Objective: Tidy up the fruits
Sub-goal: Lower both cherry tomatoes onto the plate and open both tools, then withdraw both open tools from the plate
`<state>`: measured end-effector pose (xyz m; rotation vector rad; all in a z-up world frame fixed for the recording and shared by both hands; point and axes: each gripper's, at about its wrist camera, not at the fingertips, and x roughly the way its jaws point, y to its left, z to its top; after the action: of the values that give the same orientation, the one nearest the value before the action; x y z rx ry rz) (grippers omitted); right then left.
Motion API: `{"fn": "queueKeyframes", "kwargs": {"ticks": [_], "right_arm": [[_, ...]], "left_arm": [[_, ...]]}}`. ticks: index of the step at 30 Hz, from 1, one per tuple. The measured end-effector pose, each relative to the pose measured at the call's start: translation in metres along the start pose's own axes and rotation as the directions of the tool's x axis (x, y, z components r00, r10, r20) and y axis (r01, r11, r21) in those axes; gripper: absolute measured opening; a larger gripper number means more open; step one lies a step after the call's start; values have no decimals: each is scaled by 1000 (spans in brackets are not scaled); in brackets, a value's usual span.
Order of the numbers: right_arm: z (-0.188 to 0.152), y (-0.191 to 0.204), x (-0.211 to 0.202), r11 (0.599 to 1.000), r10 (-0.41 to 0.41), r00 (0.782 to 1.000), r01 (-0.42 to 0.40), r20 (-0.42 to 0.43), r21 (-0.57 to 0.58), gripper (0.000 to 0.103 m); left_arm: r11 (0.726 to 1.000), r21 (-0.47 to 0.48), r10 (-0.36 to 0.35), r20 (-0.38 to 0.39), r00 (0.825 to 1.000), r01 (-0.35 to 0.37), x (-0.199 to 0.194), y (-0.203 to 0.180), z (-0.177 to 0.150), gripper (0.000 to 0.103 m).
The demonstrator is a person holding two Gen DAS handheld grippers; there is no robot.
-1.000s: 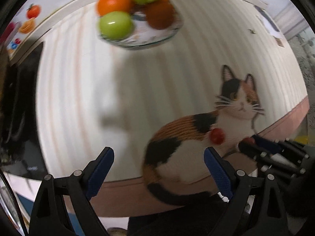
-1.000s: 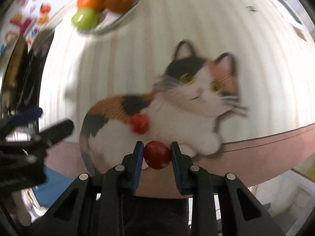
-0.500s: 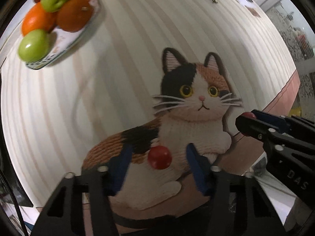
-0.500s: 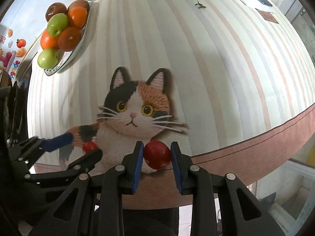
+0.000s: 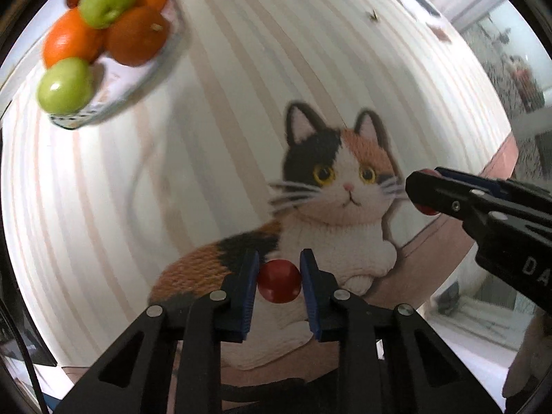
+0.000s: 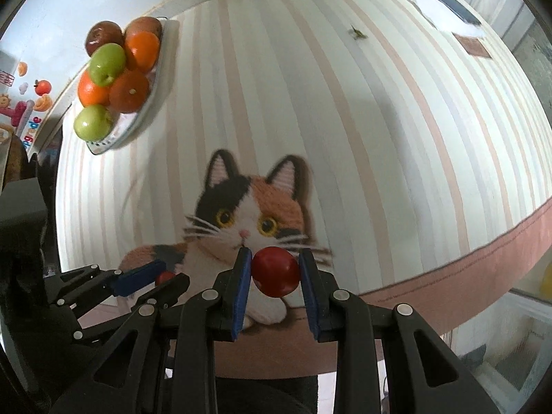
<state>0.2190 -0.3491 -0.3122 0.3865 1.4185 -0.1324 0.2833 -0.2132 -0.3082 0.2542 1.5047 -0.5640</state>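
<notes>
My left tongs have just closed on one cherry tomato; my right tongs clamp another. The fruit plate lies at ten o'clock on the tabletop.

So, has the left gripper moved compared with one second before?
Yes. The left gripper shifted across the printed cat to the small red fruit, and its jaws have just closed on it.
</notes>
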Motion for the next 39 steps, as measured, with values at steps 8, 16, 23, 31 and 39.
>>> {"fn": "queueKeyframes", "kwargs": {"ticks": [8, 16, 23, 31, 39], "right_arm": [[36, 45, -10, 991, 120, 991, -116, 66, -65, 30], [87, 113, 28, 944, 313, 948, -304, 62, -126, 30], [115, 160, 55, 932, 313, 948, -295, 56, -208, 30], [122, 162, 61, 931, 290, 957, -278, 20, -239, 70], [117, 138, 35, 953, 191, 980, -174, 46, -249, 93]], "left_arm": [[981, -188, -23, 160, 987, 53, -68, 73, 30, 22], [914, -374, -79, 213, 974, 156, -71, 143, 83, 22], [881, -434, -123, 176, 977, 189, -51, 170, 88, 23], [861, -479, -110, 157, 981, 174, -54, 178, 80, 33], [884, -464, 35, 179, 983, 53, -82, 179, 60, 86]]}}
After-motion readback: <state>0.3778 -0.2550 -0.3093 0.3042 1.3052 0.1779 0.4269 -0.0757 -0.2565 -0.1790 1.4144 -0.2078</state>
